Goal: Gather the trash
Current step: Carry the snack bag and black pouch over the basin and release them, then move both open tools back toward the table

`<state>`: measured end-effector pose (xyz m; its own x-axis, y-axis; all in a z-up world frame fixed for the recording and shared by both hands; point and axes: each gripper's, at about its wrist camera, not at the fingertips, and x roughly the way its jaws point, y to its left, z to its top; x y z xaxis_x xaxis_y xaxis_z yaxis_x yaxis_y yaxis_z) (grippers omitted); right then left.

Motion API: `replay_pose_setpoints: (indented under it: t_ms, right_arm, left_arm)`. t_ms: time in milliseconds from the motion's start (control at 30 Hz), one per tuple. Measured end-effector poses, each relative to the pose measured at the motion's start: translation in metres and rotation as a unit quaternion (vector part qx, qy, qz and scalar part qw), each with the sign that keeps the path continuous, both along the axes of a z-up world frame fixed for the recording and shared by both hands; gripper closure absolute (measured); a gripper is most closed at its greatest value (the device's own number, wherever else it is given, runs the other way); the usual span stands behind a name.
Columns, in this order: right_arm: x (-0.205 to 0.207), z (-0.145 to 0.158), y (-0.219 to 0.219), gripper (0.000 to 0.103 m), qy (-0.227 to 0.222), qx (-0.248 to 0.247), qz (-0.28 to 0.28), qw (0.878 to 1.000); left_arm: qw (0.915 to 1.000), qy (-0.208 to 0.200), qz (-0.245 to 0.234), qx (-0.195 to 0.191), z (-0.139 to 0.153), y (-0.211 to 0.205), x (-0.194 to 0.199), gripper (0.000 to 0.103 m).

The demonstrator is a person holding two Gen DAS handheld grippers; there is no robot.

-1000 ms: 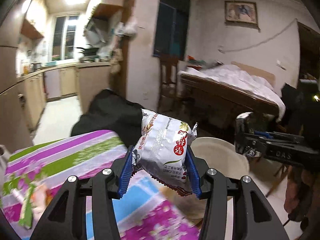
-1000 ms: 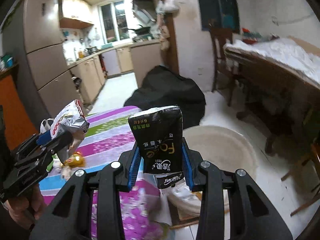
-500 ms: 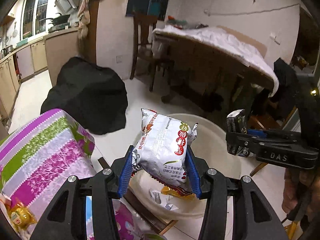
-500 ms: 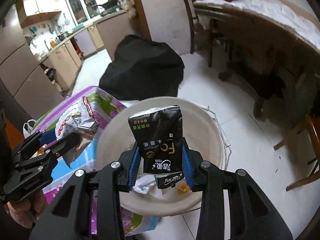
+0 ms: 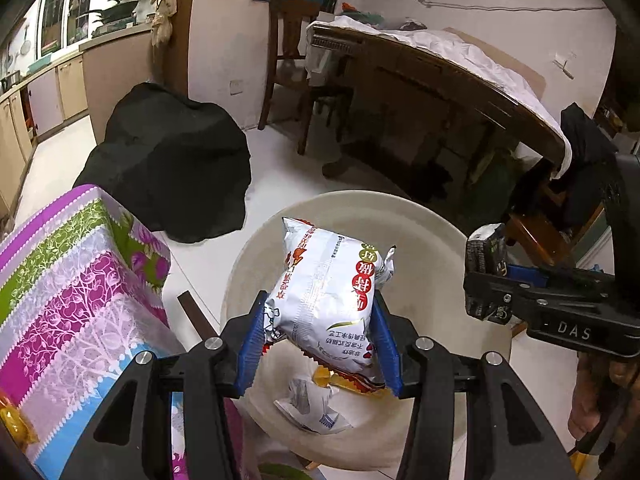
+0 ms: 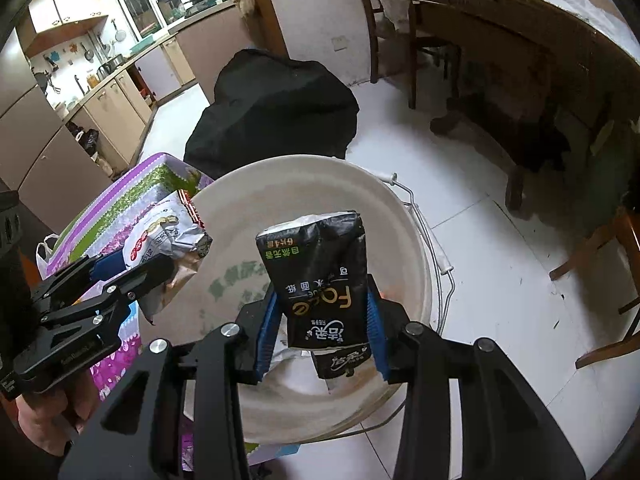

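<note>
Now both wrappers — white snack packet (image 5: 326,292), black pack (image 6: 320,276) — over the bin (image 6: 404,216).

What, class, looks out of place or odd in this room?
A bucket for trash stands beside the table, with wrappers in it. A black heap lies on the floor. On the table edge sits a yellow wrapper.

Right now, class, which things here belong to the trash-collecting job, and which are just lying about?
Job:
- white snack bag, in left gripper
- black tissue pack, in right gripper
- cream bucket
- wrappers in the bucket

Lying about:
- black bag
- wooden chair
- striped tablecloth
</note>
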<state>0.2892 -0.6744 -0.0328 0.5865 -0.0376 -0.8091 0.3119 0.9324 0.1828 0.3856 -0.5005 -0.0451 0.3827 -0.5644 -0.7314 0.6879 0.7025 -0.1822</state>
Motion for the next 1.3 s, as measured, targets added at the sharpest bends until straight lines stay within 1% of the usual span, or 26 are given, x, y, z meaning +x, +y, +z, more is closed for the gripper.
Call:
replay_pose_setpoints:
  t_ms: [133, 200, 233, 267, 333, 567, 633, 700, 733, 767, 800, 867, 933, 967, 1000, 1033, 1100, 1133, 1167, 1200, 1233, 1300]
  right_arm:
    - [0.004, -0.001, 0.0, 0.062, 0.002, -0.002, 0.005, 1.0]
    - [0.004, -0.001, 0.001, 0.057, -0.001, -0.005, 0.003, 1.0]
    - [0.003, 0.001, 0.002, 0.053, -0.004, -0.007, 0.001, 1.0]
    - [0.002, 0.002, 0.001, 0.051, -0.008, -0.007, -0.002, 1.0]
    - [-0.001, 0.004, 0.0, 0.051, -0.014, -0.007, -0.006, 1.0]
    - [-0.002, 0.01, 0.003, 0.051, -0.02, -0.013, -0.004, 1.0]
    - [-0.007, 0.015, 0.005, 0.051, -0.033, -0.018, -0.008, 0.999]
    - [-0.016, 0.023, 0.013, 0.05, -0.059, -0.035, -0.007, 0.998]
    - [-0.025, 0.03, 0.021, 0.047, -0.08, -0.054, -0.005, 0.995]
    - [-0.032, 0.035, 0.029, 0.043, -0.098, -0.067, -0.002, 0.993]
    - [-0.042, 0.042, 0.04, 0.038, -0.121, -0.085, 0.006, 0.989]
    - [-0.064, 0.054, 0.063, 0.027, -0.168, -0.126, 0.006, 0.978]
    - [-0.081, 0.061, 0.081, 0.023, -0.202, -0.146, 0.011, 0.968]
    - [-0.095, 0.064, 0.094, 0.022, -0.228, -0.158, 0.011, 0.961]
    - [-0.104, 0.066, 0.101, 0.02, -0.246, -0.164, 0.011, 0.955]
    - [-0.115, 0.067, 0.112, 0.016, -0.267, -0.167, 0.015, 0.949]
    - [-0.132, 0.066, 0.133, 0.014, -0.295, -0.171, 0.023, 0.94]
    - [-0.137, 0.065, 0.14, 0.012, -0.302, -0.169, 0.029, 0.938]
    - [-0.142, 0.063, 0.149, 0.01, -0.308, -0.164, 0.038, 0.936]
    - [-0.147, 0.059, 0.158, 0.01, -0.311, -0.161, 0.045, 0.936]
    - [-0.15, 0.053, 0.165, 0.009, -0.311, -0.157, 0.054, 0.936]
    - [-0.155, 0.041, 0.179, 0.008, -0.305, -0.14, 0.073, 0.939]
  left_arm:
    - [1.0, -0.004, -0.001, 0.002, -0.001, -0.003, 0.002, 0.052]
    - [1.0, -0.008, -0.003, 0.003, 0.001, -0.004, 0.001, 0.047]
    - [0.9999, -0.011, -0.003, 0.003, 0.002, -0.004, 0.0, 0.043]
    - [0.9999, -0.014, -0.001, 0.004, 0.003, -0.004, 0.0, 0.038]
    - [0.9998, -0.017, 0.001, 0.003, 0.006, -0.004, -0.001, 0.034]
    - [0.9997, -0.022, 0.013, 0.001, 0.013, 0.006, -0.001, 0.034]
    - [0.9995, -0.025, 0.017, 0.001, 0.017, 0.01, -0.004, 0.033]
    - [0.9992, -0.035, 0.019, 0.001, 0.021, 0.016, -0.008, 0.032]
    - [0.9989, -0.042, 0.019, 0.001, 0.024, 0.022, -0.013, 0.032]
    - [0.9988, -0.046, 0.018, 0.0, 0.027, 0.028, -0.017, 0.032]
    - [0.9985, -0.051, 0.017, -0.006, 0.03, 0.038, -0.022, 0.032]
    - [0.9977, -0.063, 0.022, -0.009, 0.035, 0.051, -0.029, 0.031]
    - [0.9963, -0.081, 0.027, -0.011, 0.041, 0.067, -0.038, 0.031]
    - [0.9954, -0.09, 0.028, -0.011, 0.044, 0.077, -0.043, 0.031]
    - [0.9947, -0.098, 0.029, -0.013, 0.048, 0.086, -0.048, 0.031]
    - [0.9931, -0.112, 0.029, -0.02, 0.054, 0.101, -0.055, 0.031]
    - [0.9903, -0.133, 0.029, -0.026, 0.065, 0.132, -0.067, 0.031]
    - [0.9892, -0.14, 0.03, -0.03, 0.069, 0.147, -0.071, 0.029]
    - [0.9878, -0.149, 0.032, -0.03, 0.073, 0.169, -0.075, 0.025]
    - [0.9859, -0.16, 0.04, -0.026, 0.075, 0.194, -0.077, 0.024]
    - [0.9843, -0.167, 0.053, -0.024, 0.077, 0.216, -0.079, 0.022]
    - [0.9824, -0.165, 0.085, -0.023, 0.075, 0.267, -0.074, 0.021]
